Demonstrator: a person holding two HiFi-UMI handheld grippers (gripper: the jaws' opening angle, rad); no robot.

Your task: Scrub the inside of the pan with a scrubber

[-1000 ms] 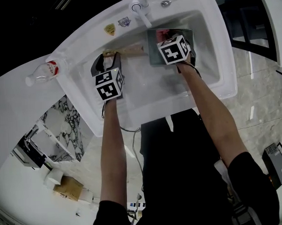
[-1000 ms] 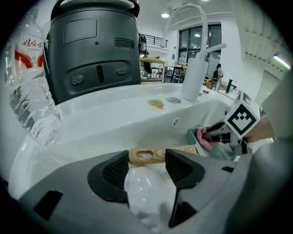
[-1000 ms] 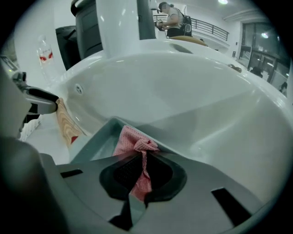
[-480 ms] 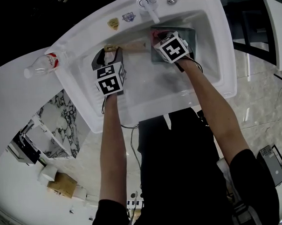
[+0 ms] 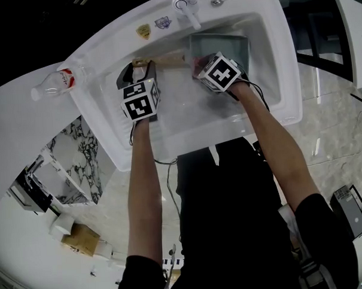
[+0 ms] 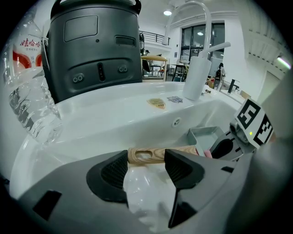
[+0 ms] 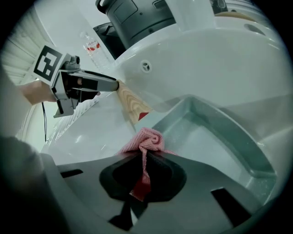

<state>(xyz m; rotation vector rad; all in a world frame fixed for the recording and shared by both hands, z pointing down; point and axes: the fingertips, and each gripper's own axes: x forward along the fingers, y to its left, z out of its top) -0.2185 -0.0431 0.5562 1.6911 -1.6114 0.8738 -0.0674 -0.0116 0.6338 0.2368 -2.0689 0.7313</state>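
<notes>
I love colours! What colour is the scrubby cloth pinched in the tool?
The scrubby cloth is pink, clearest in the right gripper view.

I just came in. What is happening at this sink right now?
A person works over a white sink with a hand-held gripper in each hand. The right hand-held gripper is shut on a pink scrubber, at the handle-side edge of the grey pan. The left hand-held gripper stands open at the pan's wooden handle, which lies across its jaw tips. Whether it touches, I cannot tell.
</notes>
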